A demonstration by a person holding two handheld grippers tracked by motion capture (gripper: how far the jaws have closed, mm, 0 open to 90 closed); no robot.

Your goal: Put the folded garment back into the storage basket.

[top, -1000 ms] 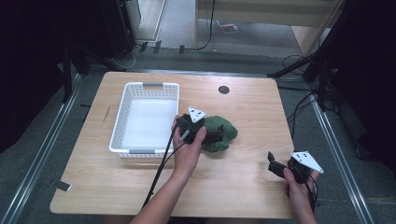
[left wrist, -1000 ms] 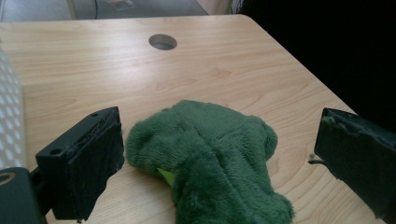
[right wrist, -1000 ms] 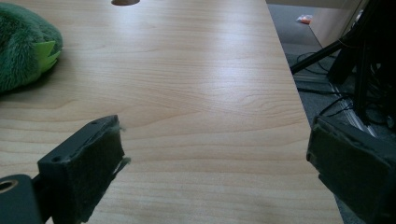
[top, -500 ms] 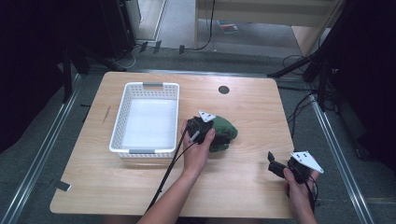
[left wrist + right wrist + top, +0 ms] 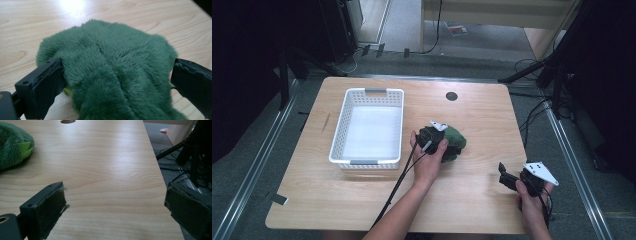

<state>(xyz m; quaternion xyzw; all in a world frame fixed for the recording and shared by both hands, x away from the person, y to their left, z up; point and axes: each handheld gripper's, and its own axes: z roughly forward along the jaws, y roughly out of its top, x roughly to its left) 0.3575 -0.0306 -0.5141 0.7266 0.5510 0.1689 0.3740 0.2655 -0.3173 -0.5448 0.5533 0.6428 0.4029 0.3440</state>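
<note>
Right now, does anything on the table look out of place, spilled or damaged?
Nothing stands out. The green plush toy lies whole on the table between the open left tongs, and the white basket sits square beside it.

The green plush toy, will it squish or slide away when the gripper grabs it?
The green plush toy looks thick and furry, so it will probably squish between the left gripper. Its fuzzy, lumpy shape lies flat on the table, so it likely won't roll. It seems light.
</note>
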